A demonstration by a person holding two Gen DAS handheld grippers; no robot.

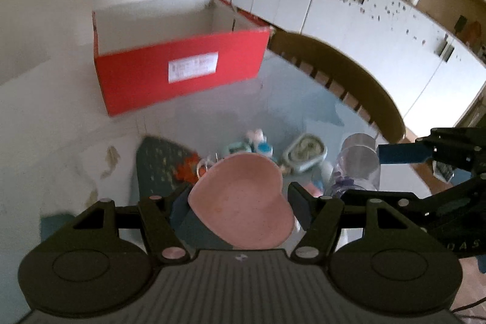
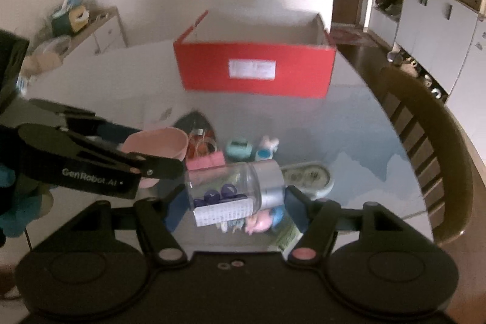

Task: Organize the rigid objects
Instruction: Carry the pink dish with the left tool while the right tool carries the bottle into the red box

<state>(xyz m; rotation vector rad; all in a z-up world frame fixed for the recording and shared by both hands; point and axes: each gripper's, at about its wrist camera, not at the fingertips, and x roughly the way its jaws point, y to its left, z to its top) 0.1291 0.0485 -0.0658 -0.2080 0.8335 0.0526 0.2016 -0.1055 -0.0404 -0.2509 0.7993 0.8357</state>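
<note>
My left gripper (image 1: 240,202) holds the pink heart dish (image 1: 243,202), its point aimed lower right. My right gripper (image 2: 235,198) clamps the clear jar (image 2: 234,190) lying crosswise, silver cap rightward. The open red box (image 2: 255,72) sits upper centre, bare table (image 2: 349,126) before it.
</note>
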